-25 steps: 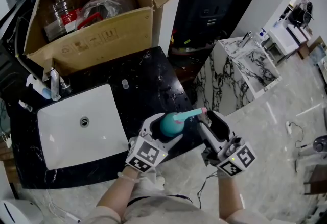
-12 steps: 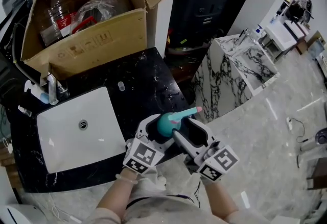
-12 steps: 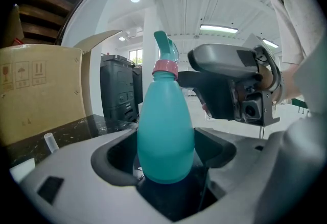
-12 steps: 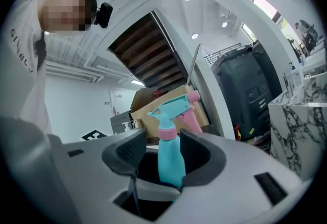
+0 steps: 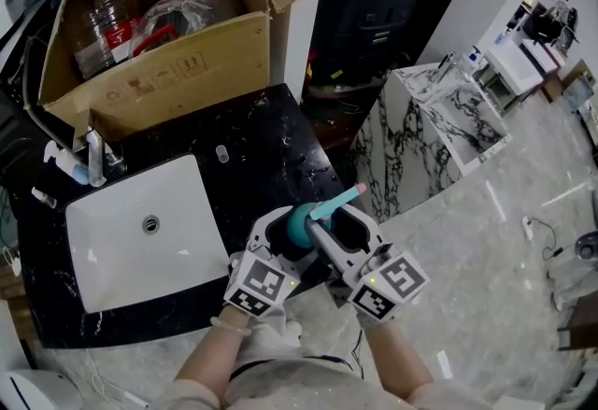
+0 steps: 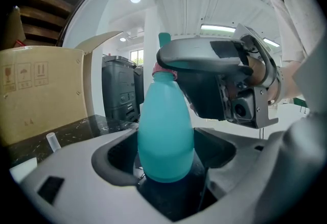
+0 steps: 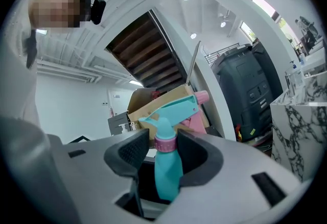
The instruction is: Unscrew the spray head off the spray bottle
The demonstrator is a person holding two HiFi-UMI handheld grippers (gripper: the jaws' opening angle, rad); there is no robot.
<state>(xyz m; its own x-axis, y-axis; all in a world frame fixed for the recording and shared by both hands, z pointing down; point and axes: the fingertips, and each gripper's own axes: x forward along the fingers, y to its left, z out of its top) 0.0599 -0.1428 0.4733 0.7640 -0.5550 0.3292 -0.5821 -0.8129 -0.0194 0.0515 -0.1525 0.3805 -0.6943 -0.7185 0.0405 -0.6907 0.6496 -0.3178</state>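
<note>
The teal spray bottle (image 5: 299, 226) stands upright with my left gripper (image 5: 278, 238) shut on its body (image 6: 166, 136). Its teal spray head (image 7: 171, 110) with a pink nozzle tip points away to the right, above a pink collar (image 7: 165, 144). My right gripper (image 7: 165, 152) reaches in level from the right (image 5: 338, 229). The collar and neck sit between its jaws, which have just been closing. A thin gap still shows beside the collar on the left pad's side. In the left gripper view the right gripper's upper jaw crosses just over the bottle's shoulder.
A black stone counter (image 5: 271, 147) holds a white sink (image 5: 121, 249) with a faucet (image 5: 93, 156). Behind it stands an open cardboard box (image 5: 159, 72) with plastic bottles and bags. A marble-patterned block (image 5: 439, 128) and grey bins lie to the right.
My right gripper has moved left and slightly down, from beside the bottle to around its neck under the spray head. The left gripper and bottle have stayed put.
</note>
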